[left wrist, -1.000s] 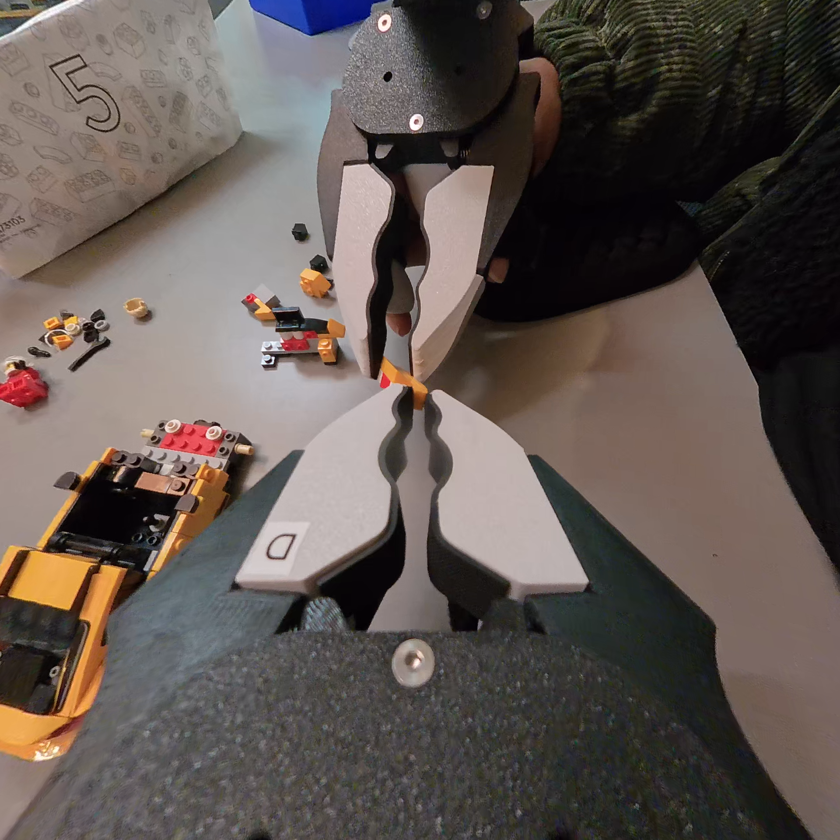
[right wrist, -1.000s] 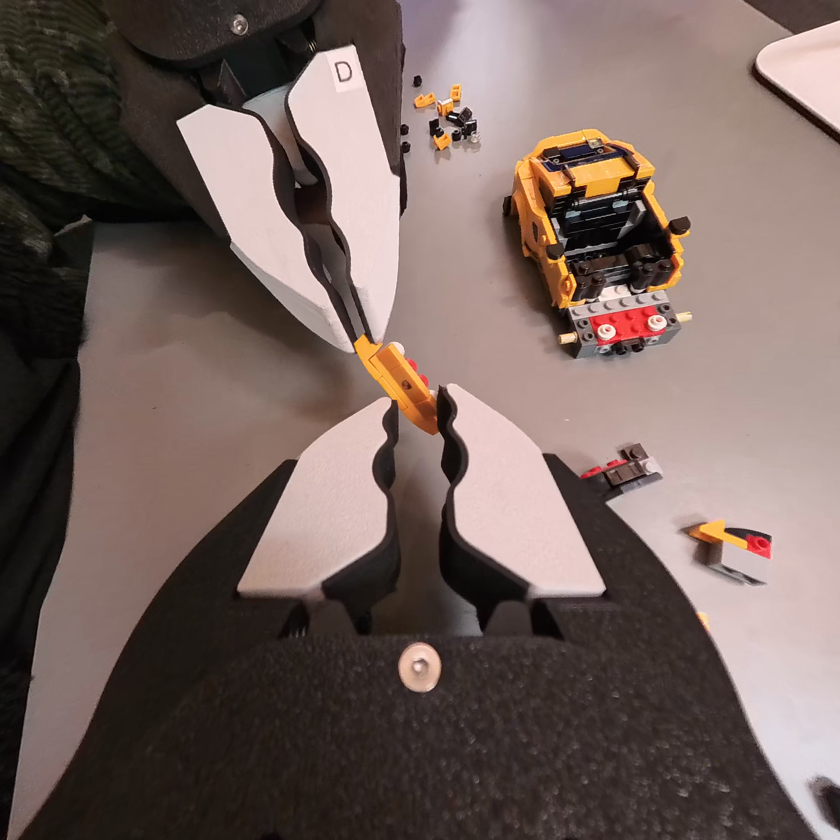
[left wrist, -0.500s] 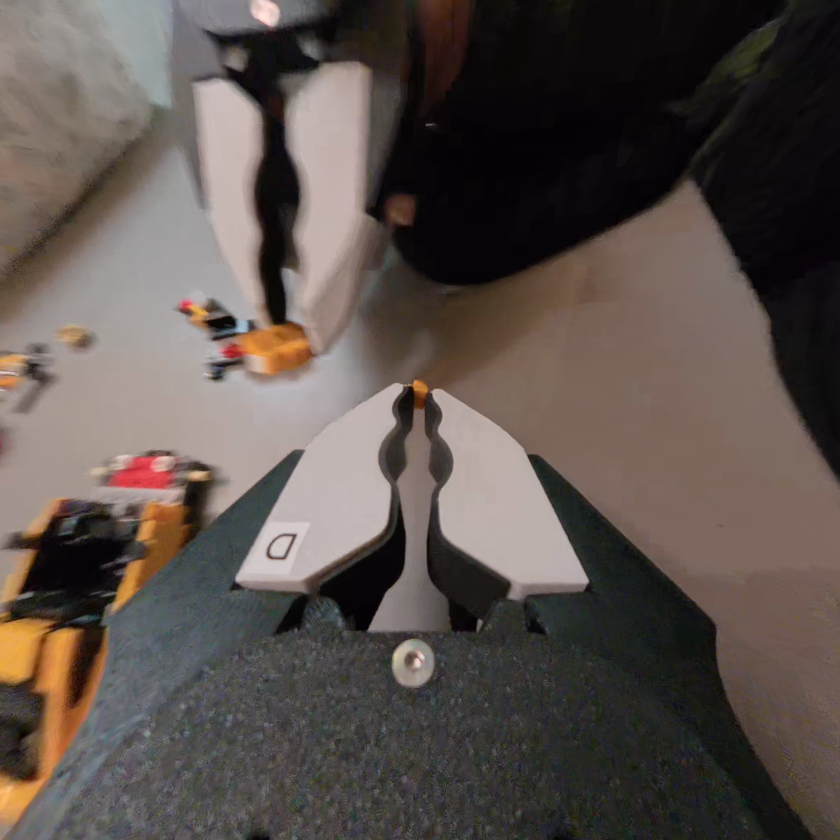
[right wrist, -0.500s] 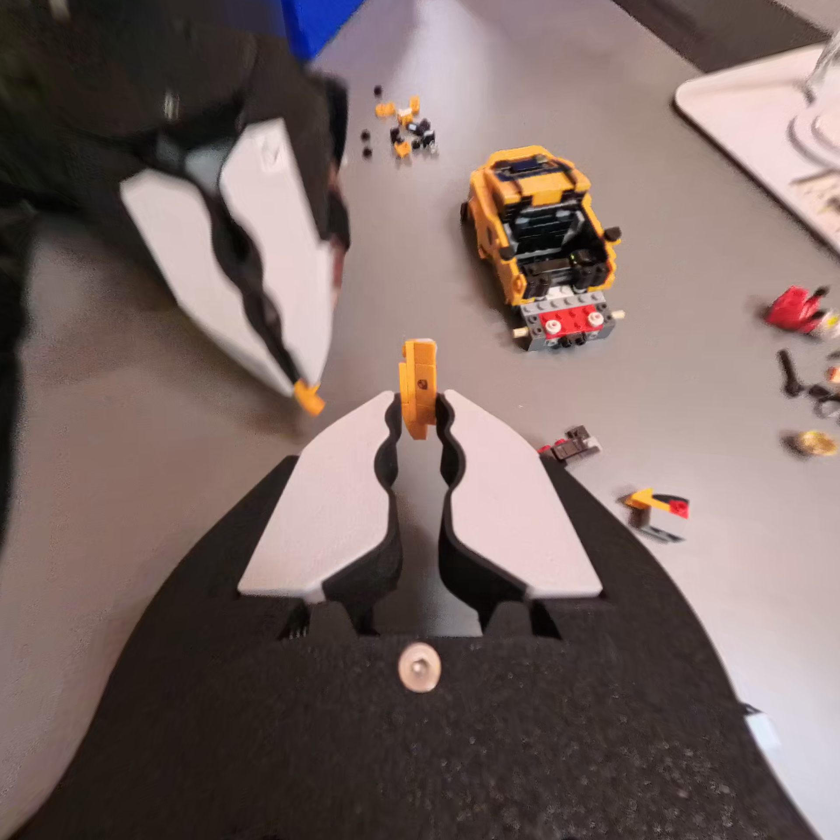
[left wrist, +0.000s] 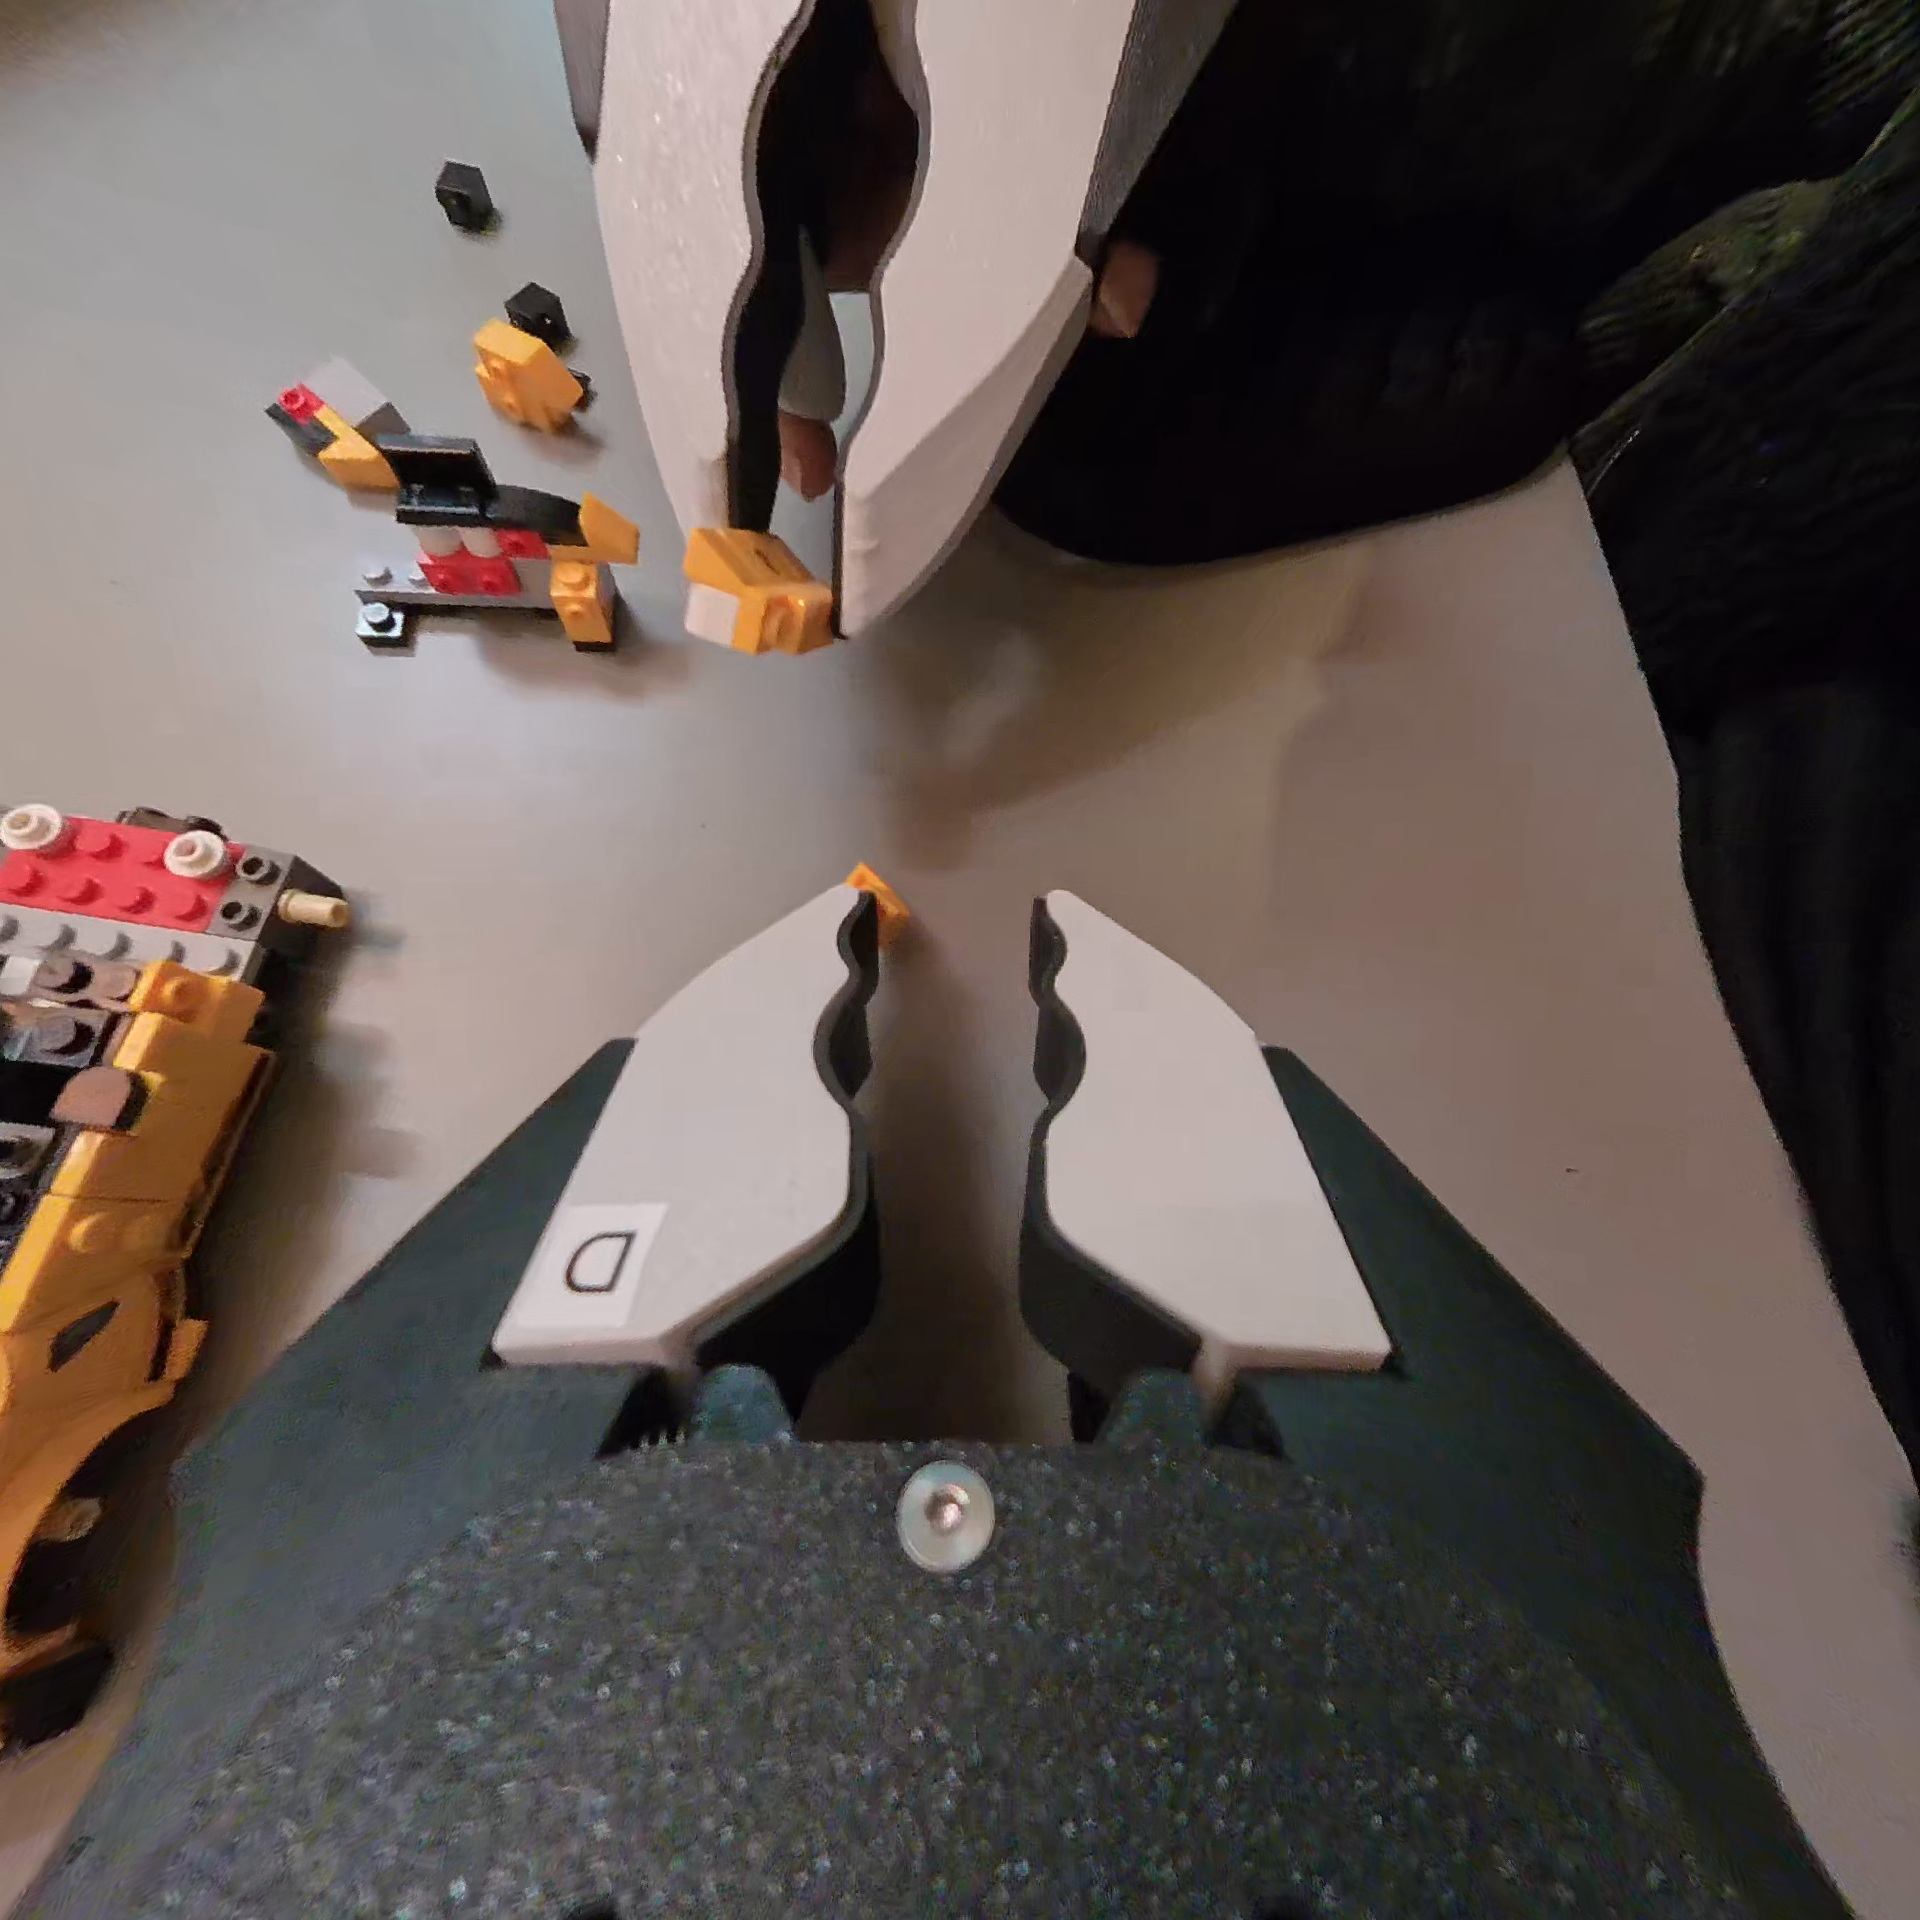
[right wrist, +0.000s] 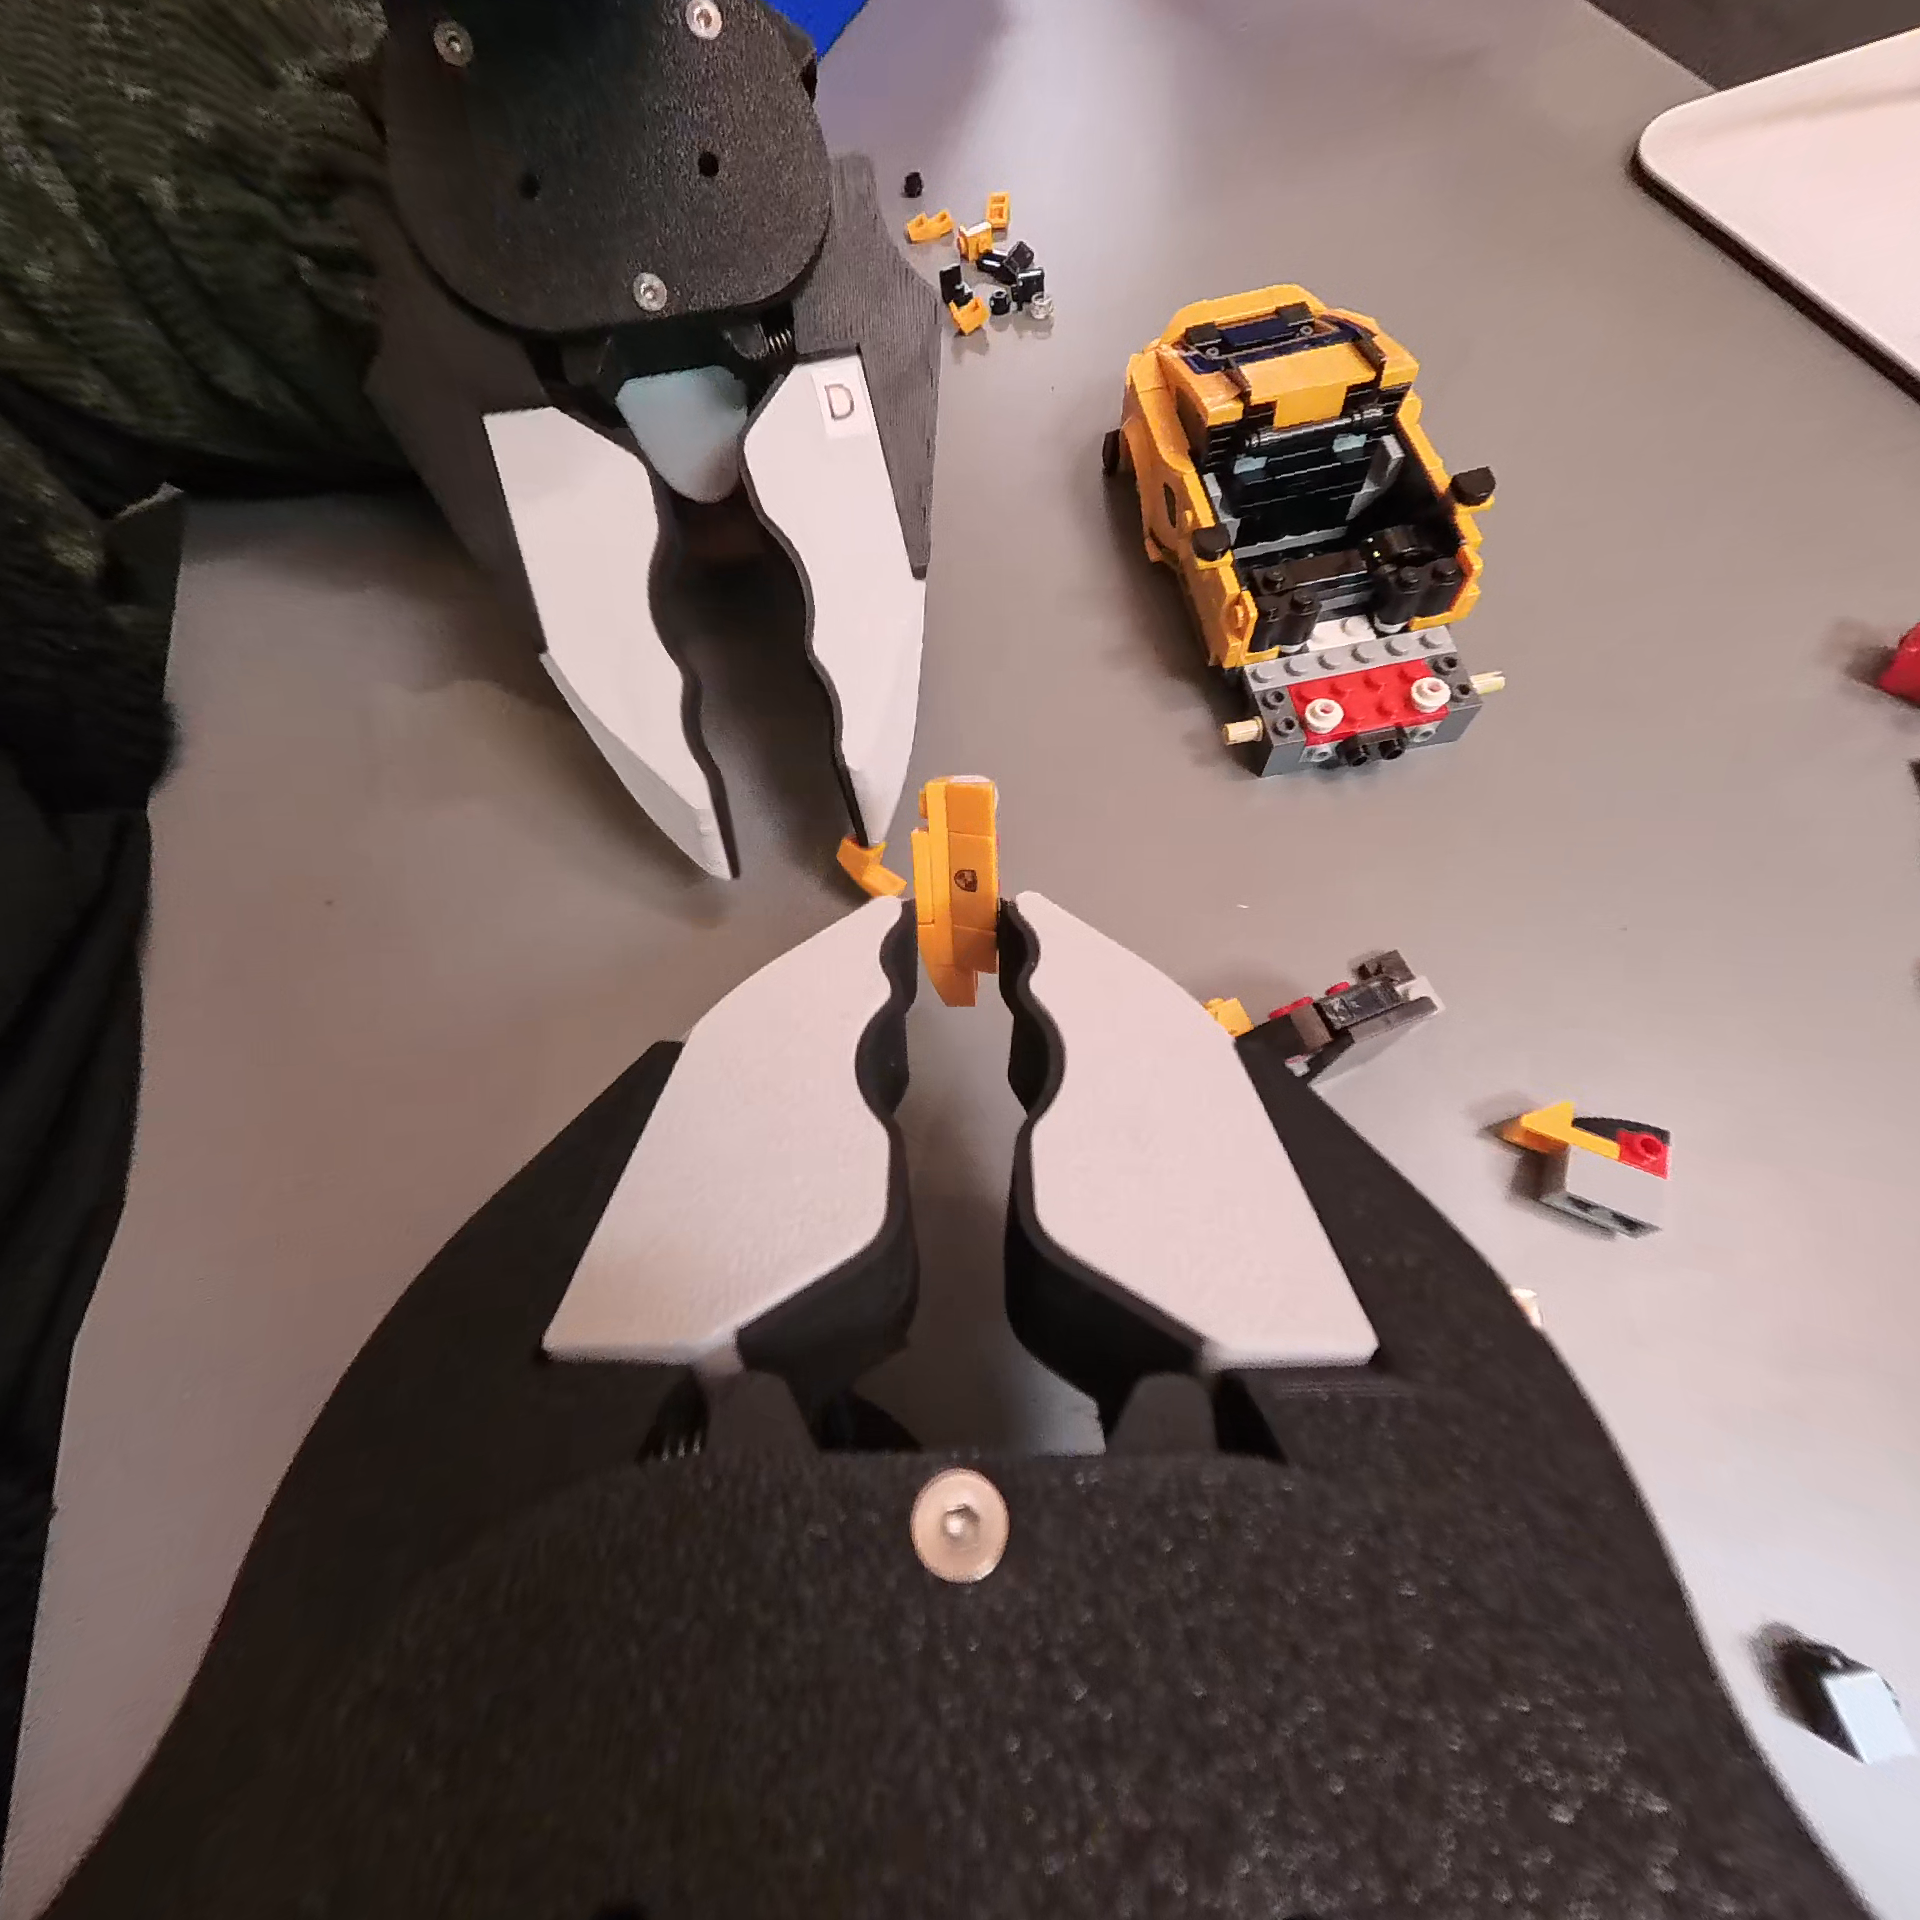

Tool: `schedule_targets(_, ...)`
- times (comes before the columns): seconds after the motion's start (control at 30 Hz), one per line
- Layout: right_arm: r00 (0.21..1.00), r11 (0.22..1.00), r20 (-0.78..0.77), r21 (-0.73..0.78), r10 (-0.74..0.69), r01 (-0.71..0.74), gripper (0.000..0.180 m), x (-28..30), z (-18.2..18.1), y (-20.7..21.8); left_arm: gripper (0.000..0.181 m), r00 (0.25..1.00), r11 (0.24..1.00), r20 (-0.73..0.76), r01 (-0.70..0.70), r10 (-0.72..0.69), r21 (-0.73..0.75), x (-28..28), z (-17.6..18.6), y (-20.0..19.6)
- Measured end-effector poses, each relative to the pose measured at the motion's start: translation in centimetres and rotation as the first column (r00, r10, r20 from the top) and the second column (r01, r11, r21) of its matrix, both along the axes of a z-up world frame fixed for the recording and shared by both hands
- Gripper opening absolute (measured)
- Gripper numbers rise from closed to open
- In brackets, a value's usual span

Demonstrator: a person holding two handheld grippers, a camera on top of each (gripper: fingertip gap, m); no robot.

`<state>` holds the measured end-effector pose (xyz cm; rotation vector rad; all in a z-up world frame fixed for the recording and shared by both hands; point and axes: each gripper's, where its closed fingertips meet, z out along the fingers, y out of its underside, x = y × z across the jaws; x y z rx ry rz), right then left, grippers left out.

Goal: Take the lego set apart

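One yellow lego sub-assembly (right wrist: 956,902) stands upright, long axis vertical, pinched in the right tongs (right wrist: 958,914) above the grey surface (right wrist: 436,831). The left tongs (left wrist: 940,909) are spread apart, one small yellow piece (left wrist: 879,902) at a fingertip. One partly stripped yellow car (right wrist: 1320,520) sits mid-surface, nose toward the tongs; open room lies toward the person's edge.
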<state>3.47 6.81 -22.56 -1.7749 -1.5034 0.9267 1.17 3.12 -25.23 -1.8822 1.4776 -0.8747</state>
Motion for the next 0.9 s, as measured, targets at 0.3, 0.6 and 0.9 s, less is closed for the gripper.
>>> schedule_targets(0.3,1.0,1.0,0.01,-0.009,0.025,-0.025,0.014,-0.1,-0.3,-0.4,0.019,0.997,0.998,0.067,-0.019,0.024,-0.067,-0.2,1.1,0.1)
schedule_targets(0.6,0.997,0.998,0.041,0.021,0.058,-0.059,0.015,-0.1,-0.7,-1.0,0.03,0.998,1.0,-0.059,-0.018,0.018,-0.015,-1.2,-0.4,0.3)
schedule_targets(0.9,0.985,0.979,0.087,0.121,0.152,-0.162,0.015,-0.8,-1.1,-2.6,0.026,0.991,0.996,0.131,-0.042,0.031,0.084,0.7,3.1,0.7)
